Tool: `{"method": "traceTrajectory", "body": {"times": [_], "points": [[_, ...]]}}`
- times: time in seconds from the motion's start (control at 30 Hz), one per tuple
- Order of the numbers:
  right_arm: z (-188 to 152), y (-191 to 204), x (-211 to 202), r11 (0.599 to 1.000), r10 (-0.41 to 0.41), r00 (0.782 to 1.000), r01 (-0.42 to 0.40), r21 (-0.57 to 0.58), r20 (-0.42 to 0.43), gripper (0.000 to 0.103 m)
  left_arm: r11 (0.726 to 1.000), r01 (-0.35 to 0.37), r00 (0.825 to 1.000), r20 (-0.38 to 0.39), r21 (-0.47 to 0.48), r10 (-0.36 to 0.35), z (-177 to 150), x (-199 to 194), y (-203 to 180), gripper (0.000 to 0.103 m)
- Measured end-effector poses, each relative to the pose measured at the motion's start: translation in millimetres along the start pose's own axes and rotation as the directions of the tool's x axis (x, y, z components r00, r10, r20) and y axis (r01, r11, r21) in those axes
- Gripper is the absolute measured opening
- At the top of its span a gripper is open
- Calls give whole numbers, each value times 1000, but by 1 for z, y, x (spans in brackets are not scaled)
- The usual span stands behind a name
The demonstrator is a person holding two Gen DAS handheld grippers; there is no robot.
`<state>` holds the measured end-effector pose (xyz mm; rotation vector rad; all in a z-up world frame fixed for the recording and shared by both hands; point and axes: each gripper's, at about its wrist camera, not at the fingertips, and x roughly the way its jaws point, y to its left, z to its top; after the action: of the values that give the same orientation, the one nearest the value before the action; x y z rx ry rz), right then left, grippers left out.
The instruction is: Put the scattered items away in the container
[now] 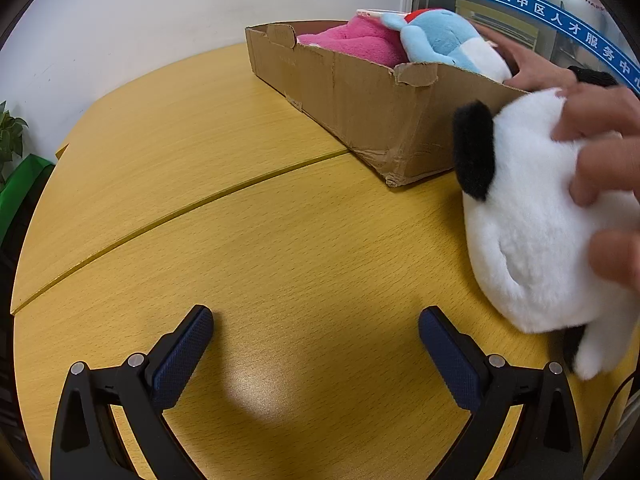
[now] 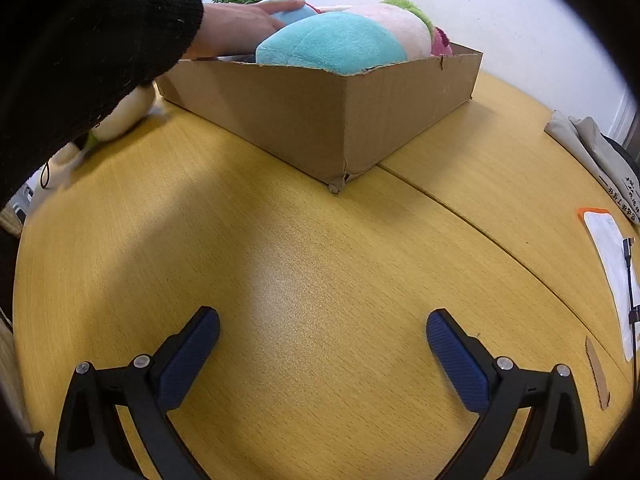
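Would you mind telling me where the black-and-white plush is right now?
In the left wrist view, the black-and-white plush lies at the right on the table, beside the cardboard box, under a bare hand.

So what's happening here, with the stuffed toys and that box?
Soft toys are being gathered into a cardboard box on a yellow table. A pink plush and a blue plush already lie inside. One bare hand grips a white-and-black plush still on the table beside the box, while another hand reaches into the box. The left tool and right tool are both open, holding nothing, above bare tabletop.
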<state>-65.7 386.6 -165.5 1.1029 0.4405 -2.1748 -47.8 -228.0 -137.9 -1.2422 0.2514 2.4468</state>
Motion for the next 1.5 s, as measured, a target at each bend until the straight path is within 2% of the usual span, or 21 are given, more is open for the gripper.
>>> {"method": "traceTrajectory", "body": {"times": [1.5], "points": [[1, -1, 3, 1000, 0, 1000, 0, -1, 2, 103, 1000, 0, 1000, -1, 2, 0, 0, -6, -3, 103]]}}
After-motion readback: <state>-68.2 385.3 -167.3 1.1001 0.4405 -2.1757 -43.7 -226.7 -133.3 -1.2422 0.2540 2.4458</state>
